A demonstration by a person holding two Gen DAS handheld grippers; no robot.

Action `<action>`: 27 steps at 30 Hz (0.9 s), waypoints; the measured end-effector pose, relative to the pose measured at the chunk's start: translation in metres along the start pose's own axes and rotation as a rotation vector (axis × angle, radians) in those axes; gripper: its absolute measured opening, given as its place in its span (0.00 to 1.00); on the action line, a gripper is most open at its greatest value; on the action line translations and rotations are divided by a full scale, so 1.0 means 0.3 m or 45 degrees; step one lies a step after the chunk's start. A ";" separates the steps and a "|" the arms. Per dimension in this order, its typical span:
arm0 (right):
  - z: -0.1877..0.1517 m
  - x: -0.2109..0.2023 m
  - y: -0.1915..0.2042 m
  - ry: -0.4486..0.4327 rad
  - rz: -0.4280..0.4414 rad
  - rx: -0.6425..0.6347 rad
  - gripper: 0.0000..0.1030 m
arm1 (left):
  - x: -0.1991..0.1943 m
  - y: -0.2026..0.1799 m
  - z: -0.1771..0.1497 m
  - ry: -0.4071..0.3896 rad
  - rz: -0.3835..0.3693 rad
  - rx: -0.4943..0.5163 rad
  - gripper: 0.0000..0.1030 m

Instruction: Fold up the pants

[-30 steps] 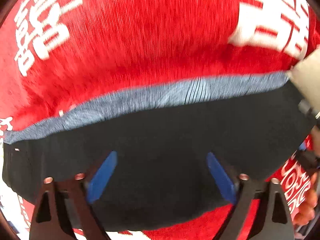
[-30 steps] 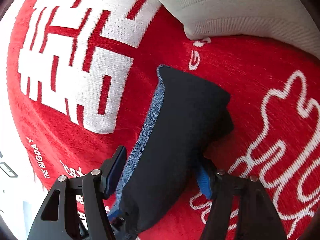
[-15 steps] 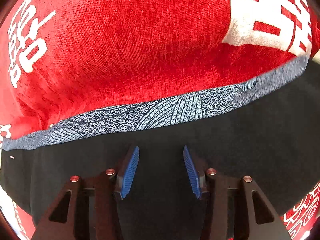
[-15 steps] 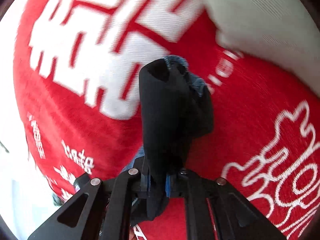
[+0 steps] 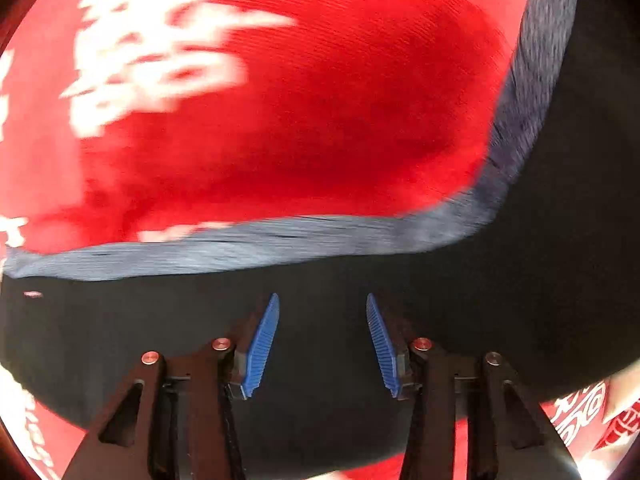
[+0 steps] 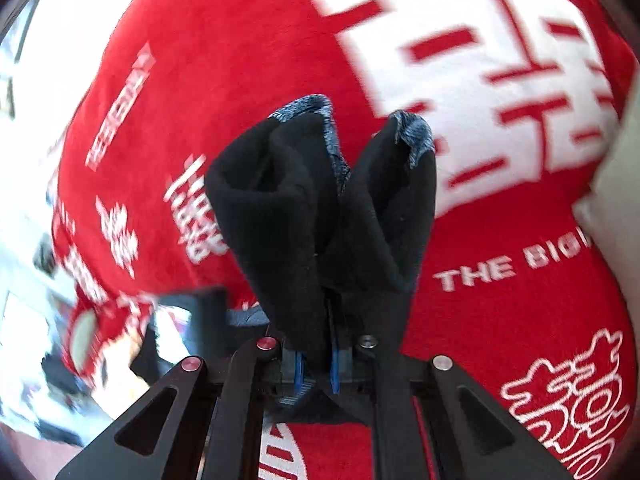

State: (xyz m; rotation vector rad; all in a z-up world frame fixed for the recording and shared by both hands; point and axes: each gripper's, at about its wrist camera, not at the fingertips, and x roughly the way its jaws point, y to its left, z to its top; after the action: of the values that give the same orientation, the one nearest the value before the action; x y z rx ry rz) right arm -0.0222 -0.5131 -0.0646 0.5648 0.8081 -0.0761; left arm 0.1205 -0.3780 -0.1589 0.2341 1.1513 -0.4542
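The black pants (image 5: 520, 320) with a grey-blue patterned band (image 5: 280, 240) along their edge lie over a red blanket (image 5: 320, 100) with white lettering. In the left wrist view my left gripper (image 5: 322, 340) points down into the black cloth. Its blue pads (image 5: 262, 340) stand a little apart with a fold of pants caught between them, and the cloth travels with it. In the right wrist view my right gripper (image 6: 318, 368) is shut on the pants (image 6: 280, 208), lifted off the blanket (image 6: 240, 60). Two black folds with patterned tips stick up out of its jaws.
The red blanket fills nearly all of both views. A pale cloth (image 6: 616, 184) shows at the right edge of the right wrist view. Blurred clutter (image 6: 32, 360) lies beyond the blanket's left edge.
Both grippers closed on the pants a second ago. The right one has since lifted and rolled, pulling the cloth up into two folds. The left one slid sideways across the blanket with the pants.
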 end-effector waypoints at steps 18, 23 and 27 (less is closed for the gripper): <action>-0.472 0.589 0.606 0.363 -0.429 -0.632 0.56 | -0.026 0.808 -0.139 0.080 0.191 -0.226 0.82; -0.446 0.418 0.589 0.352 -0.360 -0.579 0.64 | -0.085 0.677 -0.088 0.081 -0.013 -0.179 0.82; -0.384 0.329 0.456 0.375 -0.394 -0.378 0.64 | -0.083 0.549 -0.039 0.083 -0.192 -0.082 0.82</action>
State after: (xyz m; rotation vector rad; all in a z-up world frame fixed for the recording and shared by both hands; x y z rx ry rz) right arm 0.0078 -0.3243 -0.1361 0.1671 1.1669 -0.1563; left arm 0.1786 -0.2217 -0.1491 0.1070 1.2508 -0.5445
